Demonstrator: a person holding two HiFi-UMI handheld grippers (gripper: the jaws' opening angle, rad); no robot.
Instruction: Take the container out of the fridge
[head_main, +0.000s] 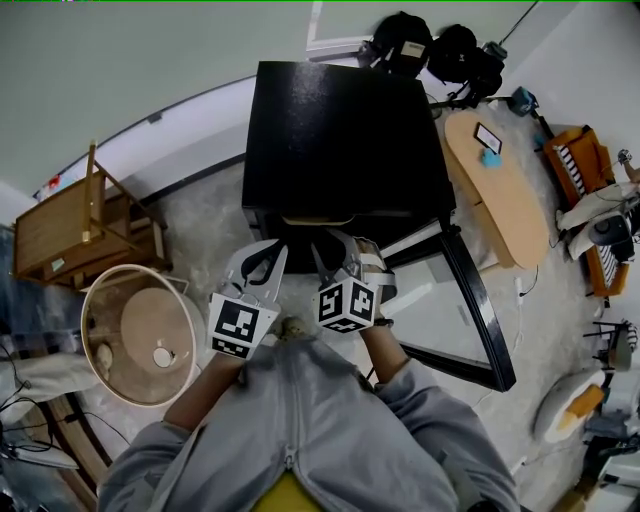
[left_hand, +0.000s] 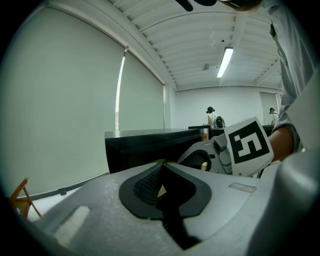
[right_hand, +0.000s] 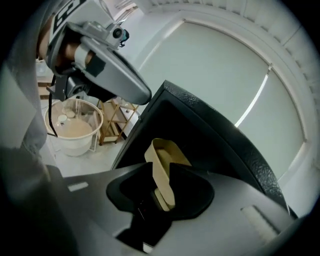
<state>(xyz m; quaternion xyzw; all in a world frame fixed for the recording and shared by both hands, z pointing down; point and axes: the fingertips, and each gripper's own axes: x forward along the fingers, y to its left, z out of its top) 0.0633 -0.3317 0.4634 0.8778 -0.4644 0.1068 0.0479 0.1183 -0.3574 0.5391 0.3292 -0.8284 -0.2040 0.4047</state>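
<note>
Fridge (head_main: 340, 130), front: the left gripper (head_main: 278, 252) and right gripper (head_main: 335, 248) sit side by side just before the opening, with little room between them. The tan container (head_main: 318, 219) occupies the opening's lip.
Right of the fridge: the open fridge door (head_main: 478, 320) bars a side approach, and an oval table (head_main: 505, 190) stands beyond it.
Left of the fridge: bare floor (head_main: 205, 215) is passable, then come a white tub (head_main: 180, 300) and a wooden rack (head_main: 70, 235).
Behind the fridge: black bags (head_main: 430, 50).

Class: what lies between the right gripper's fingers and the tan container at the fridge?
Nothing. The right gripper view shows the container in the gap between the right gripper's spread fingers, at the fridge mouth.
</note>
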